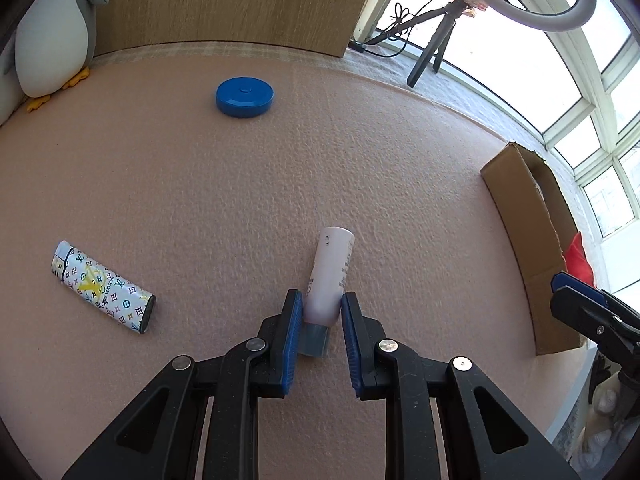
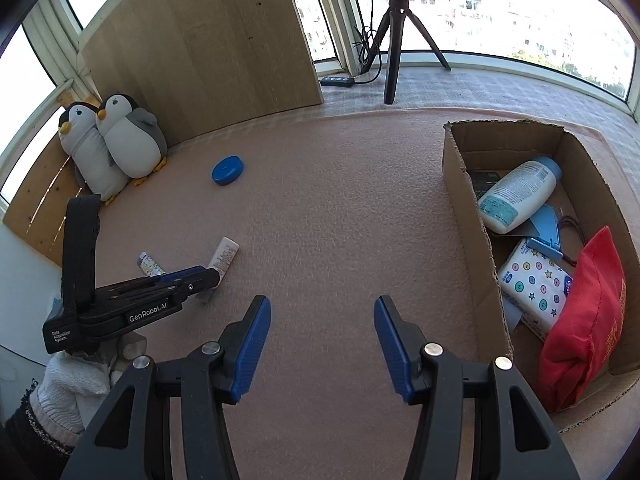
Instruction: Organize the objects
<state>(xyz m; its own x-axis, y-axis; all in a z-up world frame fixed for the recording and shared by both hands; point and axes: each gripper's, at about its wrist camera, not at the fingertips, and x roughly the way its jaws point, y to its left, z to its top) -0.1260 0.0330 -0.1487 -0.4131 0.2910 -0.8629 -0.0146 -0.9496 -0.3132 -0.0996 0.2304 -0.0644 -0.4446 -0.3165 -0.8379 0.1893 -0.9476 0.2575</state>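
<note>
A pale pink tube (image 1: 330, 274) with a grey cap (image 1: 315, 340) was held between the pads of the left claw (image 1: 320, 312), its tail pointing to twelve o'clock. A patterned lighter (image 1: 103, 286) lay flat at nine o'clock, a blue round lid (image 1: 245, 97) at eleven o'clock. An open cardboard box (image 2: 464, 200) stood at three o'clock.

Plastic, cloth, card and wood on a rough pink mat

The pink mat (image 1: 240, 184) looks matt and pebbly; the blue round lid (image 1: 244, 96) at upper centre is smooth, slightly glossy plastic, and the patterned lighter (image 1: 103, 286) at left is glossy. The pale tube (image 1: 329, 276) looks like smooth plastic with a grey cap. At right, the box (image 2: 466, 216) is raw, matt corrugated card; the red pouch (image 2: 584, 320) is cloth. The plush penguins (image 2: 132, 140) are soft fabric before a matt wood-grain board (image 2: 208, 40).
</note>
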